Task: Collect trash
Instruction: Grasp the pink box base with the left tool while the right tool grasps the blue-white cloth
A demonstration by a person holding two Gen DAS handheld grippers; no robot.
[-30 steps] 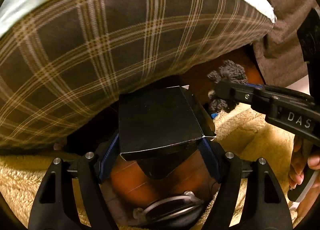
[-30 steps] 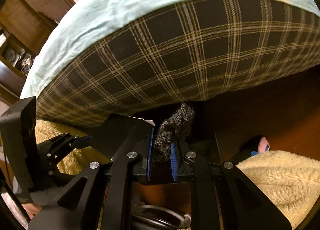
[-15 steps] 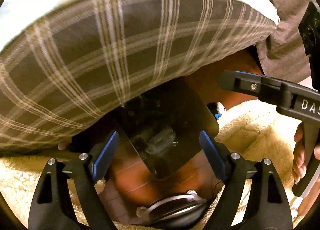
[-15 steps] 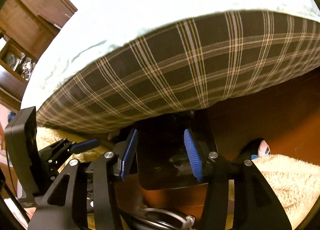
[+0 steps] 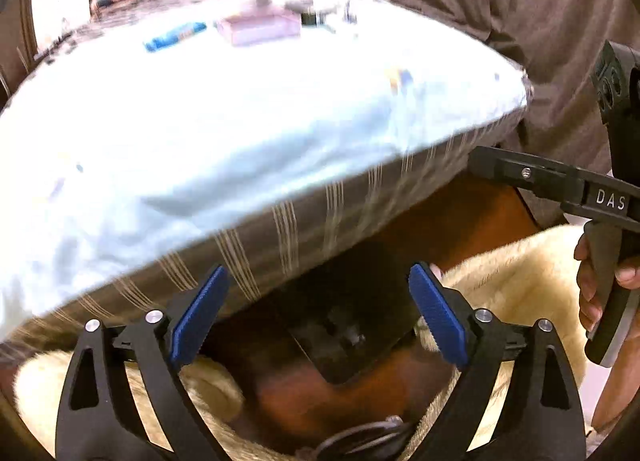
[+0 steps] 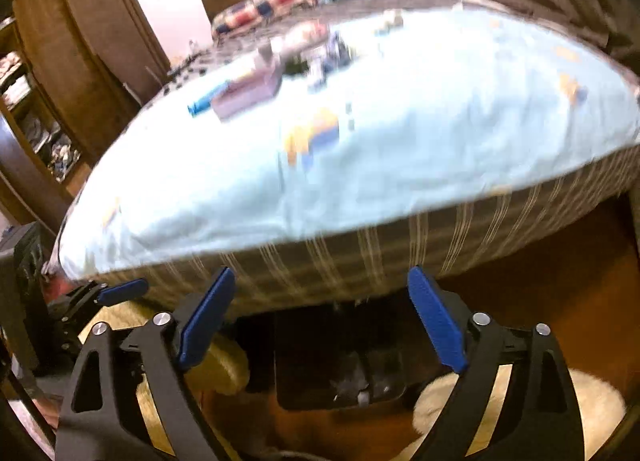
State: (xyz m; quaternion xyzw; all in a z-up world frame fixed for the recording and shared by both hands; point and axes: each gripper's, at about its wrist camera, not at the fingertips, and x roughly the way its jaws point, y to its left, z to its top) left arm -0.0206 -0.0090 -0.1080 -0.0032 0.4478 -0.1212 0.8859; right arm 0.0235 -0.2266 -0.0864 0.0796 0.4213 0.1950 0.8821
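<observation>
Black trash bin [image 6: 340, 365] on wood floor under bed edge, w/ trash inside.

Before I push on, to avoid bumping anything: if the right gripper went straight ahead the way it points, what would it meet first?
Probably the black bin on the floor under the bed edge. The right gripper is empty, jaws opening; depth is hard to judge.

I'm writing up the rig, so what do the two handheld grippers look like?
Both the left gripper and right gripper have black cut-out finger frames with silver screws and ridged blue pads. The right gripper's body bears white letters "DAS" above a grey-and-black pistol handle.
</observation>
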